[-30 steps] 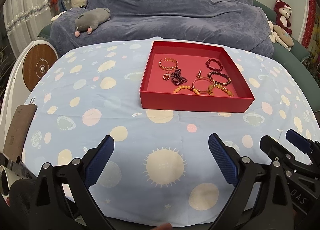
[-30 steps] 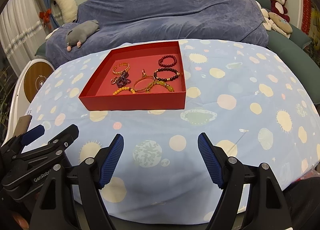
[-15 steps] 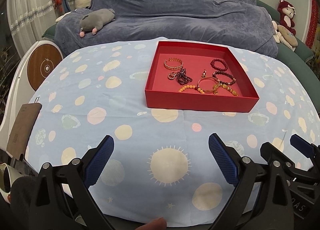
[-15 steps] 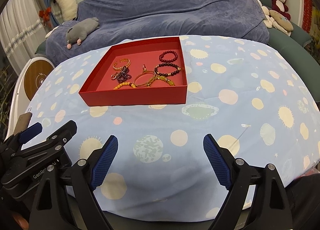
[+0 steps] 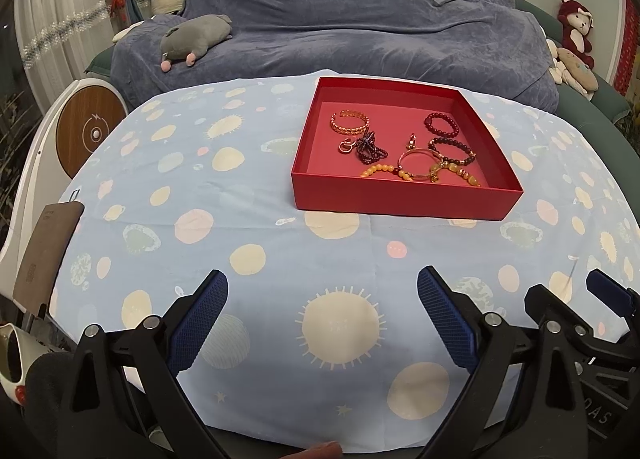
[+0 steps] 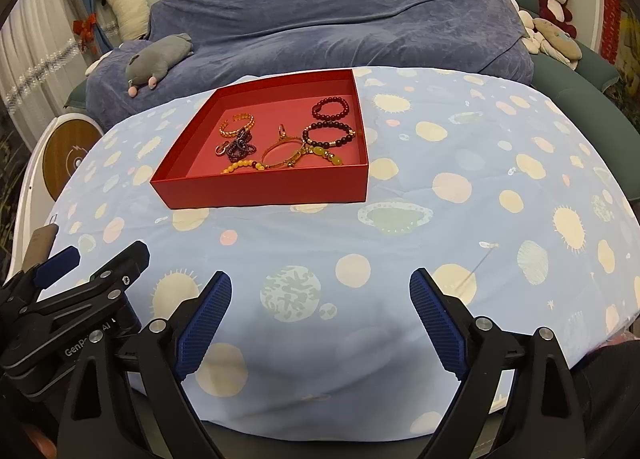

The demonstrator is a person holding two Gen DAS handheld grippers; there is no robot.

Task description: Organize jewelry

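White lettering "GenRo…" partly readable, cut off, on black body of left hand-held gripper (image 6: 132, 263) in right wrist view. White letters "DAS" on black body of right hand-held gripper (image 5: 596, 291) at left wrist view's lower right edge. Nothing else legible.

Red tray (image 5: 400, 199); pale-blue tablecloth (image 5: 240, 227), pastel planet print

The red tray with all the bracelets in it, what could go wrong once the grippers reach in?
1. The gold bangle lies over the yellow bead bracelet, so lifting one may drag the other.
2. The dark bead strand is bunched against a small ring; a pinch could snag both.
3. The red tray sits loose on a wrinkled tablecloth, so a bump on its wall might slide it.
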